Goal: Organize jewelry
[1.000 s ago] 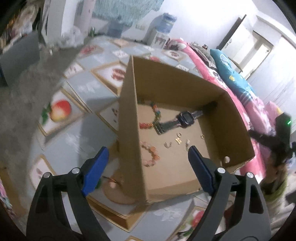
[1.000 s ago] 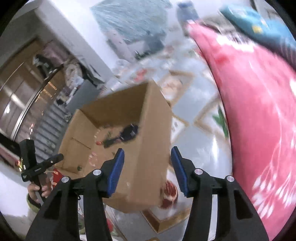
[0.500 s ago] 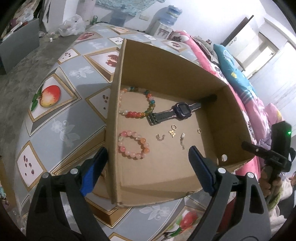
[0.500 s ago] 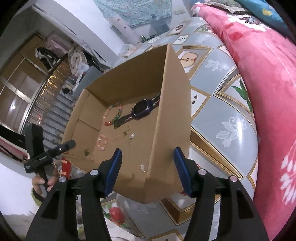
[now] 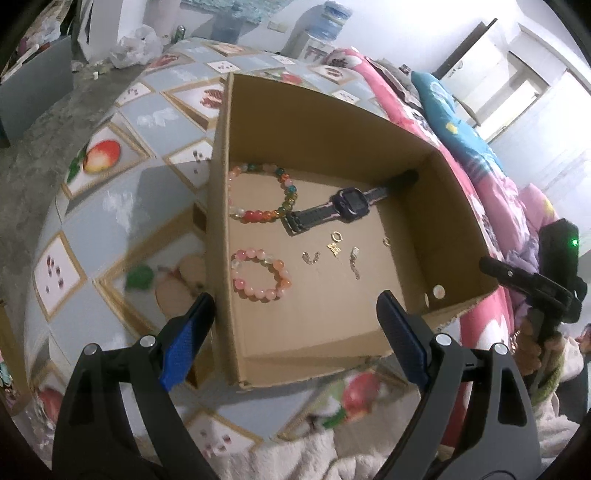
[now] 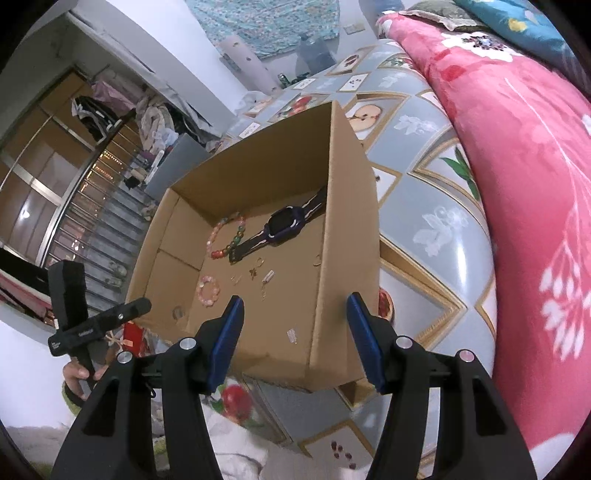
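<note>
An open cardboard box (image 5: 332, 122) (image 6: 347, 236) stands on a fruit-patterned mat. Inside lie a multicoloured bead bracelet (image 5: 258, 192) (image 6: 227, 236), a pink bead bracelet (image 5: 260, 275) (image 6: 208, 290), a dark watch (image 5: 347, 205) (image 6: 284, 225) and several small gold pieces (image 5: 334, 249) (image 6: 258, 271). My left gripper (image 5: 295, 332) is open and empty above the box's near wall. My right gripper (image 6: 293, 338) is open and empty, astride the box's near corner. Each gripper shows in the other's view.
A red flowered blanket (image 6: 517, 147) and blue pillow (image 5: 450, 125) lie on the bed beside the mat (image 5: 122, 206). A water dispenser (image 5: 325, 22) and clutter stand at the far wall. A railing (image 6: 92, 229) is at left.
Both grippers have risen and tilted down over the box, so its inside with all the jewelry now shows. Both stay open and empty.
</note>
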Available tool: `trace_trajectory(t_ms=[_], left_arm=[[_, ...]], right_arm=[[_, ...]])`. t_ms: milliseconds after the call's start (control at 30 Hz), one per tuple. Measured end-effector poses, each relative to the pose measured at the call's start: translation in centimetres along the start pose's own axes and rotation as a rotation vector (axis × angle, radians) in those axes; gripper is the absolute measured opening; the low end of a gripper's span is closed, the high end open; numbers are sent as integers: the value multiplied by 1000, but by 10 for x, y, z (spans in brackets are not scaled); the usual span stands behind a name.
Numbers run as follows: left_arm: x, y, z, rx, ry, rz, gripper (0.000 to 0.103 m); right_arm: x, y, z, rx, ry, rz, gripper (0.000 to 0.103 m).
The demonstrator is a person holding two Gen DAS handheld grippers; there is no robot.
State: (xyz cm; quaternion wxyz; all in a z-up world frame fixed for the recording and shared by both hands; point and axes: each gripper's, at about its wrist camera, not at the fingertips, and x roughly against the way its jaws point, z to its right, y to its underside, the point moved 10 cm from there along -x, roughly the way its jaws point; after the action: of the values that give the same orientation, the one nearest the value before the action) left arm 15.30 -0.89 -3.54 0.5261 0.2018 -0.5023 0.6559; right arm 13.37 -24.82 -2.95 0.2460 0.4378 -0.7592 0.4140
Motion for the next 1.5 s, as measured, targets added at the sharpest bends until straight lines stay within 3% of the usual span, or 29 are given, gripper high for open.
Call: trace_trajectory(t_ms=[233, 500, 700, 1000, 1133, 1200, 1367, 1500], left_arm=[[13, 30, 7, -7, 0, 27, 85], [17, 35, 10, -60, -39, 58, 85], [58, 25, 15, -97, -69, 247, 86], [111, 28, 52, -172, -122, 468, 95], [112, 31, 60, -150, -156, 475, 95], [109, 34, 62, -138, -170, 470, 95], [110, 42, 64, -141, -323, 508, 95], [102, 49, 58, -99, -344, 479, 95]], right_arm=[[9, 23, 2, -17, -17, 21, 57], [15, 37, 5, -18, 4, 50, 57], [49, 39, 5, 13, 71, 176, 58], [102, 53, -27, 180, 246, 375, 83], [116, 57, -50, 248, 288, 453, 96], [116, 60, -58, 267, 308, 467, 96], [104, 72, -69, 291, 344, 444, 96], [94, 82, -67, 295, 412, 430, 96]])
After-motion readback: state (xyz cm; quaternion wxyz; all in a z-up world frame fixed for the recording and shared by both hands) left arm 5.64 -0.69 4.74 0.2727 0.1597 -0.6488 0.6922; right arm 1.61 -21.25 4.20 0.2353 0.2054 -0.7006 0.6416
